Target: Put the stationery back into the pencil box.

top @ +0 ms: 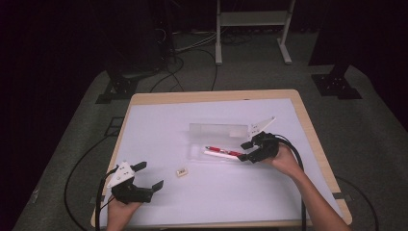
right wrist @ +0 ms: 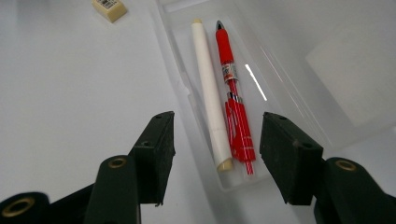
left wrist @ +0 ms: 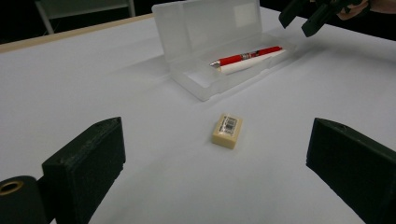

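**Eraser out on the sheet, pencil case waiting open**

Nearest the camera, at the lower left of the high view, the left gripper (top: 146, 175) sits low over the white sheet with its jaws spread wide and nothing between them. In the left gripper view the two black pads frame the lower corners, and the cream eraser (left wrist: 227, 130) lies dead centre between them, farther up the frame, barcode label facing up, flat on the sheet and well clear of both pads. That's the relation to watch: the eraser sits straight ahead of the left jaws, and the left hand looks the nearer of the two to it.

Moving right, centre frame in the high view, the clear plastic pencil case (top: 195, 153) stands open, its lid (top: 219, 130) tipped back toward the top of the picture. Inside lie a red pen (top: 217, 150) and a white pen (top: 221, 154), side by side, long axes running left to right.

Far right, the right gripper (top: 244, 150) hovers at the case's right end. In the right gripper view its jaws stand partly open on either side of the pen ends, gripping neither; the pads touch nothing.

Between eraser and case, only bare sheet. The case's front wall is the one lip to clear, I'd judge.
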The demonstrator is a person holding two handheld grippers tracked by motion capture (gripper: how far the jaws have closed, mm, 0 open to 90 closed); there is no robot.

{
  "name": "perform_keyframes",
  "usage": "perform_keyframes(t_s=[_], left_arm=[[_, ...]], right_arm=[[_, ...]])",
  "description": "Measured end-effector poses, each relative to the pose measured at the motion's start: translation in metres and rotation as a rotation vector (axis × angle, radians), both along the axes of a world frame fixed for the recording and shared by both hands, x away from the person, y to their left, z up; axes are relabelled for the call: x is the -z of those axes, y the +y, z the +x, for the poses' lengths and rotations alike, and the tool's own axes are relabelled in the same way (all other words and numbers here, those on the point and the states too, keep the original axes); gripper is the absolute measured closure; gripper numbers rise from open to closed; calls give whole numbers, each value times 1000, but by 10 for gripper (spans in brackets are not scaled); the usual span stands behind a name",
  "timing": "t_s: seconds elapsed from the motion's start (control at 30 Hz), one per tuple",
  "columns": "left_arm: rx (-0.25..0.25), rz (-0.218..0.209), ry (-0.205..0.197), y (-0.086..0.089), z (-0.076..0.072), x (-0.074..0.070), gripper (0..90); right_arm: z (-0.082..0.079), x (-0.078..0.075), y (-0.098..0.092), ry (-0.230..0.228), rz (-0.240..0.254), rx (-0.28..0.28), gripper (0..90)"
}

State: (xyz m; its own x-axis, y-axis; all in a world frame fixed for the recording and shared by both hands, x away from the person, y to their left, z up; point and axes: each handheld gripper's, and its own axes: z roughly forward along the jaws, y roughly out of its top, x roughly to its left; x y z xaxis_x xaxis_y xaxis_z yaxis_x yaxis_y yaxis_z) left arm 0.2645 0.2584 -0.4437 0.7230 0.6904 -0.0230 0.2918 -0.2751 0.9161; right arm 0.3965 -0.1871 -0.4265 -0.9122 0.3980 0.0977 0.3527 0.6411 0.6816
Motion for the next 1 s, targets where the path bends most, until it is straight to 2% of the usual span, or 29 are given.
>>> perform_keyframes(t_s=[0.43, 0.5, 0.93, 1.0], left_arm=[[49, 49, 13, -22, 10, 2, 59], [59, 61, 28, -26, 13, 3, 59], [98, 103, 48, -44, 28, 5, 74], [110, 108, 49, -46, 30, 6, 106]], right_arm=[[-25, -6, -35, -57, 37, 55, 419], [-28, -5, -40, -55, 37, 57, 418], [-44, 0, -61, -51, 44, 81, 407], [-48, 2, -65, -51, 45, 89, 401]])
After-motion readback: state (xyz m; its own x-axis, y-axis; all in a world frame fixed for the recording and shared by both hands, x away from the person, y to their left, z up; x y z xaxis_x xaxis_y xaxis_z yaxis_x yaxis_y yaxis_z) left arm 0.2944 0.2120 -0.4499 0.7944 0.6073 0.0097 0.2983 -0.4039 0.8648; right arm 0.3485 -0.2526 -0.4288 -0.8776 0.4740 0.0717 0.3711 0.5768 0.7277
